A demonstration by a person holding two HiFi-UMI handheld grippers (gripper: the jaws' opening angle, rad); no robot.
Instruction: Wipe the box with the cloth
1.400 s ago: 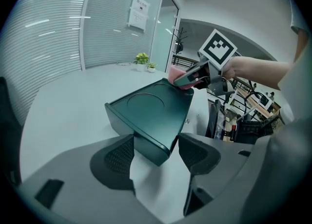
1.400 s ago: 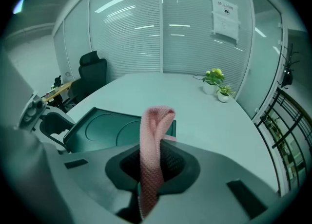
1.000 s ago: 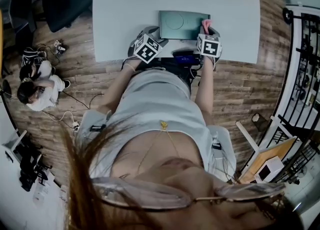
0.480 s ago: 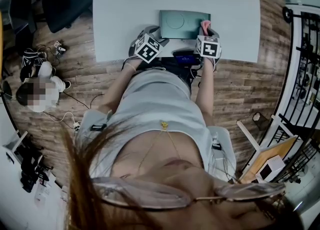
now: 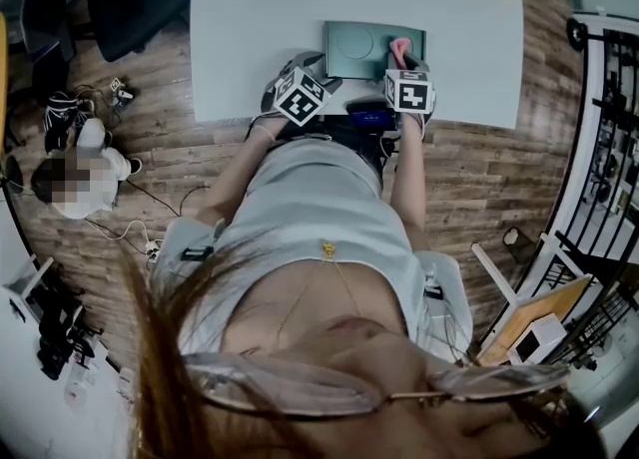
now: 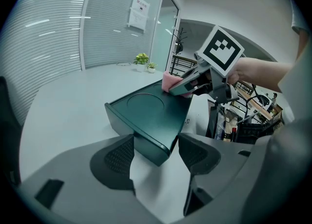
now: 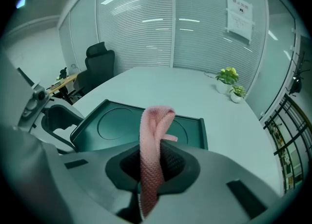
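The right gripper (image 7: 152, 167) pinches the pink cloth (image 7: 155, 121) between its jaws. The cloth's looped end rises just ahead of them, over the near edge of the dark green box (image 7: 112, 125); whether it touches the lid is hard to tell. The left gripper (image 6: 156, 156) has its jaws spread, with the box's corner just ahead, between them. The box lies on the pale table (image 6: 63, 111).
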